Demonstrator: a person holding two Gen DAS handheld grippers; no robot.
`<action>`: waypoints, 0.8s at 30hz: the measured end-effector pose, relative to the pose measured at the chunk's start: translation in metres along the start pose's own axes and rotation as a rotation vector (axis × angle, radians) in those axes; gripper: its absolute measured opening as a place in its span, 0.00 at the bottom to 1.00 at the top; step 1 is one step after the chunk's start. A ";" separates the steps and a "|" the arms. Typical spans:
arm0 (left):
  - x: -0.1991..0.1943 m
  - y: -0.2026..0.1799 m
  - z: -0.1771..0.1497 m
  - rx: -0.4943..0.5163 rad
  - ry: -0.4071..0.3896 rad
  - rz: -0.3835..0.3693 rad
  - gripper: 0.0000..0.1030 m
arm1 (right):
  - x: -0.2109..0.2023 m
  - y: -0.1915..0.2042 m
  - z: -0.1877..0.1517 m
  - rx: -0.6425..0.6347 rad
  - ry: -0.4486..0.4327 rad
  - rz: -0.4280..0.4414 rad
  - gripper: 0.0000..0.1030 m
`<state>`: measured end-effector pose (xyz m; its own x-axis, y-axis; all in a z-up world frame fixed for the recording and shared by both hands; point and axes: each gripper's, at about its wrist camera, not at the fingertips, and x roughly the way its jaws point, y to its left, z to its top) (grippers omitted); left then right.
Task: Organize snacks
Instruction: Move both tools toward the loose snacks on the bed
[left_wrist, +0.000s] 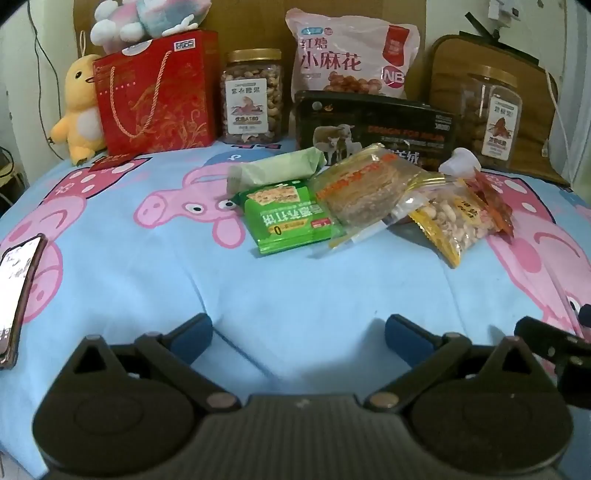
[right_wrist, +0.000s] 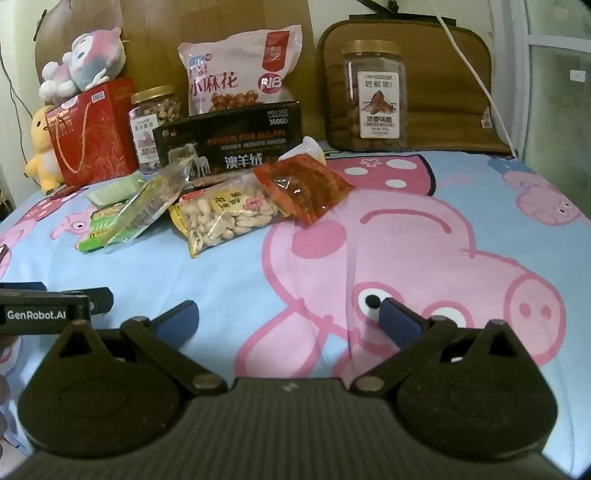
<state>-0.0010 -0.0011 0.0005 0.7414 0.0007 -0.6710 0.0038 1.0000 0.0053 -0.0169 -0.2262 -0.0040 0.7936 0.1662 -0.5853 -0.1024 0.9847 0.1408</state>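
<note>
snack packets (left_wrist: 332, 199) heaped mid-bed — left gripper (left_wrist: 299, 332), right gripper (right_wrist: 288, 317) both spread, empty

Both wrist cameras look forward and downward over the bed (left_wrist: 295, 288) from low and near; both share the snack pile (left_wrist: 369, 199) mid-frame and the black box (right_wrist: 229, 140) behind it.

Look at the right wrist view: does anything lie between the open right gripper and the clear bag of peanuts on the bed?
Nothing visible does. Only bare bedspread separates the right gripper from the peanut bag. The red packet lies against the bag's far right end.
</note>
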 end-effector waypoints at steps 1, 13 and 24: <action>0.000 0.000 0.000 0.001 0.000 0.001 1.00 | -0.001 0.000 0.000 -0.002 -0.002 -0.001 1.00; -0.003 0.004 -0.003 -0.017 0.002 -0.001 1.00 | -0.006 -0.005 -0.004 0.066 -0.069 0.043 1.00; -0.017 0.026 -0.018 0.014 -0.079 -0.120 1.00 | -0.005 0.001 0.000 0.060 -0.115 0.138 1.00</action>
<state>-0.0257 0.0246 -0.0017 0.7853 -0.1198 -0.6074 0.1044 0.9927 -0.0609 -0.0212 -0.2261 -0.0012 0.8383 0.2889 -0.4623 -0.1816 0.9476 0.2628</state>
